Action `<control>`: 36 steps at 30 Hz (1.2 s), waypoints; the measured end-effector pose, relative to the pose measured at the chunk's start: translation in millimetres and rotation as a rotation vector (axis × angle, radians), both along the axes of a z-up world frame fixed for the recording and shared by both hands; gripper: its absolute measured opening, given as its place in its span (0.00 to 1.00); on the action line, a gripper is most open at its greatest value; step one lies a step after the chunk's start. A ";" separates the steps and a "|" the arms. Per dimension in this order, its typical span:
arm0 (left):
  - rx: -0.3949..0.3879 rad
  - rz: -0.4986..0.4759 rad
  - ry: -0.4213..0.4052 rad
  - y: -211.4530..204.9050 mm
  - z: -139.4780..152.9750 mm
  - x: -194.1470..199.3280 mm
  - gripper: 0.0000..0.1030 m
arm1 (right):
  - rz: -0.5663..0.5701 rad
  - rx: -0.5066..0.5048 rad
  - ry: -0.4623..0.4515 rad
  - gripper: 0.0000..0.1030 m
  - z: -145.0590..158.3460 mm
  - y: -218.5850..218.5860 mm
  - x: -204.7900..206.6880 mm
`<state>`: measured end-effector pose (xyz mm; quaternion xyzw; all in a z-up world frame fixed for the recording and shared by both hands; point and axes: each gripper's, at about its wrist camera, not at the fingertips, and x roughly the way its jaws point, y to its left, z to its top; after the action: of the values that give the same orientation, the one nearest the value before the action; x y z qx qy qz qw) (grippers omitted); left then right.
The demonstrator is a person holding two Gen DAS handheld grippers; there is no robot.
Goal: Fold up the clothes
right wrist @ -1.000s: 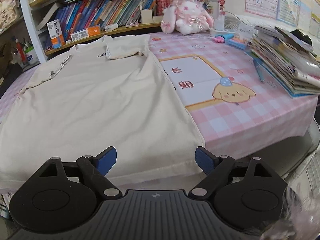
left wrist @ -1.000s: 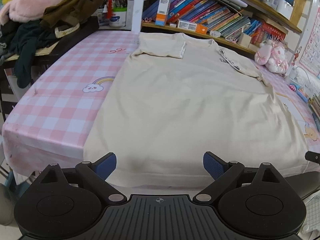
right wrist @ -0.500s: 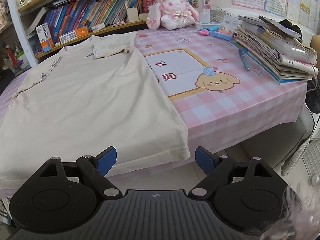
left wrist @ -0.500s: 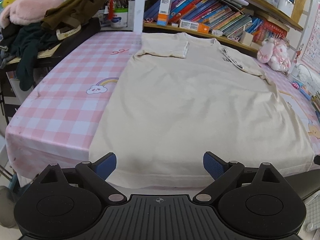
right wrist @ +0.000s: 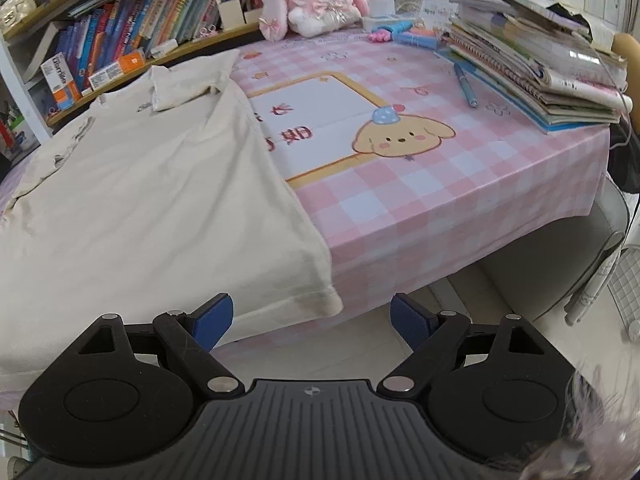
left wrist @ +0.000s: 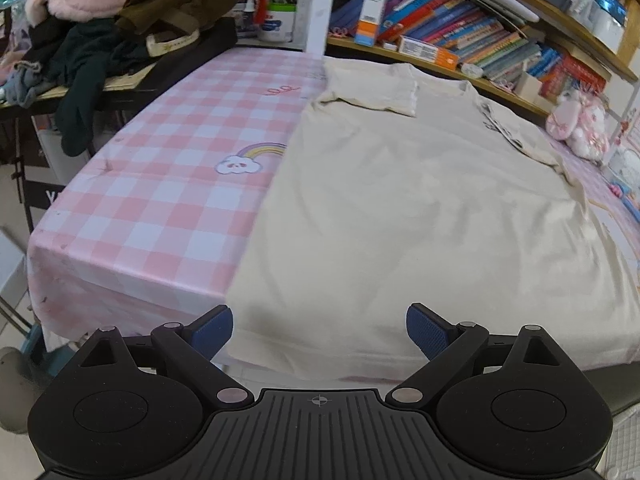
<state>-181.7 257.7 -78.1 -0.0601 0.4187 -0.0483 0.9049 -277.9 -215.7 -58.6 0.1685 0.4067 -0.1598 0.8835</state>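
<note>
I have both grippers spread wide and holding nothing. The shirt (left wrist: 420, 216) lies flat on the table (left wrist: 160, 184), collar toward the bookshelf (left wrist: 460, 36), both sleeves already folded in onto the body, hem hanging a little over the near edge.

In the last second I brought both tools to the hem corners. The left gripper (left wrist: 319, 330) moved left and now has the left hem corner just in front of its left finger. The right gripper (right wrist: 312, 318) moved right, so the right hem corner sits between its fingers, but I think not yet inside the grip.

So I judge the sleeves are done, and the next step is to pinch both corners and carry the hem up to the collar. The cloth is thin; I should close on it fully, otherwise one corner slips.
</note>
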 end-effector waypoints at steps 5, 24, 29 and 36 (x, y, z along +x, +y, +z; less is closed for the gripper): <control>-0.021 0.050 0.018 12.5 -3.5 5.4 0.92 | -0.031 0.063 0.033 0.81 -10.2 -19.6 6.7; -0.180 0.132 0.110 30.3 -29.6 27.6 0.66 | -0.020 0.244 0.053 0.45 -21.7 -40.8 23.6; -0.210 0.144 0.103 35.4 -28.2 23.4 0.52 | 0.001 0.266 0.048 0.15 -18.9 -38.3 25.3; -0.227 0.147 0.094 50.4 -24.9 18.8 0.41 | 0.024 0.229 0.040 0.09 -8.1 -34.3 28.2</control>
<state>-162.9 308.0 -103.0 -0.1947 0.4471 -0.0258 0.8727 -249.8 -250.0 -66.7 0.2602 0.4419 -0.1052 0.8520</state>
